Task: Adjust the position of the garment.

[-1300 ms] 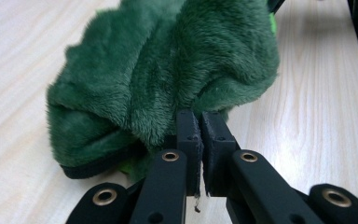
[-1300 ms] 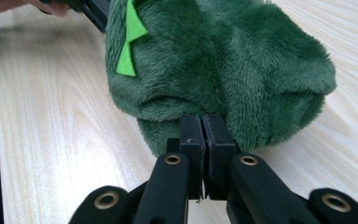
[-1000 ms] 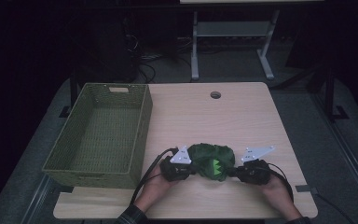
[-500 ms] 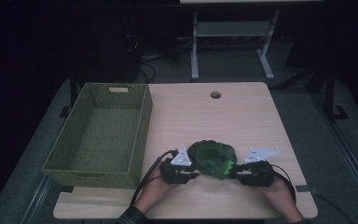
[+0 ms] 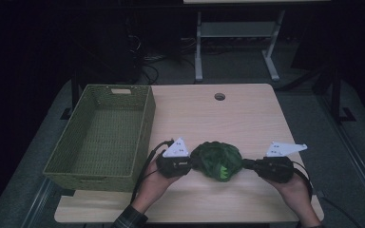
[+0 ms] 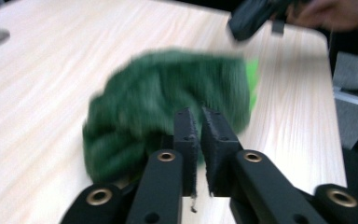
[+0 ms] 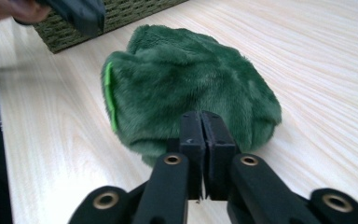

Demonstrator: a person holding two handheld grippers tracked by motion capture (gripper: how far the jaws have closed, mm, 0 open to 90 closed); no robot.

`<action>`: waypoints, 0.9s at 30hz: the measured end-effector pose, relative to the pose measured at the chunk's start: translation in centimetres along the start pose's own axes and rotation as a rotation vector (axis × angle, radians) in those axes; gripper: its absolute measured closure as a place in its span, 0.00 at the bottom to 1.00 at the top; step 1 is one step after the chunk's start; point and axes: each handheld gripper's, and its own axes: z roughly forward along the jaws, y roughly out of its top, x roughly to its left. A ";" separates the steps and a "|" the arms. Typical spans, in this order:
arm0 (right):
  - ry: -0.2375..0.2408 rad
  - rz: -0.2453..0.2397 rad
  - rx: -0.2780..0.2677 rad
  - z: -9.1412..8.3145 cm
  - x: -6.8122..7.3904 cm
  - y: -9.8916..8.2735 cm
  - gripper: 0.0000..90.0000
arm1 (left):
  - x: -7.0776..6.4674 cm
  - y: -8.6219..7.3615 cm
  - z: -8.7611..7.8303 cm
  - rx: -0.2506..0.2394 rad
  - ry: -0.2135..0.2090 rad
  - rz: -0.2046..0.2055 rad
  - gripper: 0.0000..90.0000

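A dark green plush cloth [image 5: 217,160], bunched into a rounded heap with a bright green strip [image 7: 110,95] at one edge, lies on the wooden table [image 5: 228,114] near the front. My left gripper [image 5: 190,165] presses into the heap's left side. In the left gripper view its jaws [image 6: 199,126] stand almost together with fabric at their tips. My right gripper [image 5: 245,164] touches the heap's right side. In the right gripper view it [image 7: 201,122] is fully shut at the plush's near edge, and no fabric shows between the jaws.
A green woven basket [image 5: 105,130] stands at the table's left, close to my left hand. A round cable hole [image 5: 219,96] sits at the table's back. A metal stand [image 5: 237,42] is on the floor beyond.
The cloth has been gathered into a tighter, rounder heap. My right gripper has drawn slightly to the right, and the left stays against the heap.
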 end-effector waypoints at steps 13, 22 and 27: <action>0.101 -0.038 0.130 4.9 1.0 0.2 1.00 | 1.9 -1.3 4.7 0.146 0.019 -0.036 1.00; 0.108 -0.058 0.198 6.6 1.8 -0.4 1.00 | 2.6 -3.1 6.2 0.215 0.028 -0.047 1.00; 0.111 -0.050 0.202 7.1 1.6 -1.0 1.00 | 2.8 -3.2 6.6 0.232 0.032 -0.038 1.00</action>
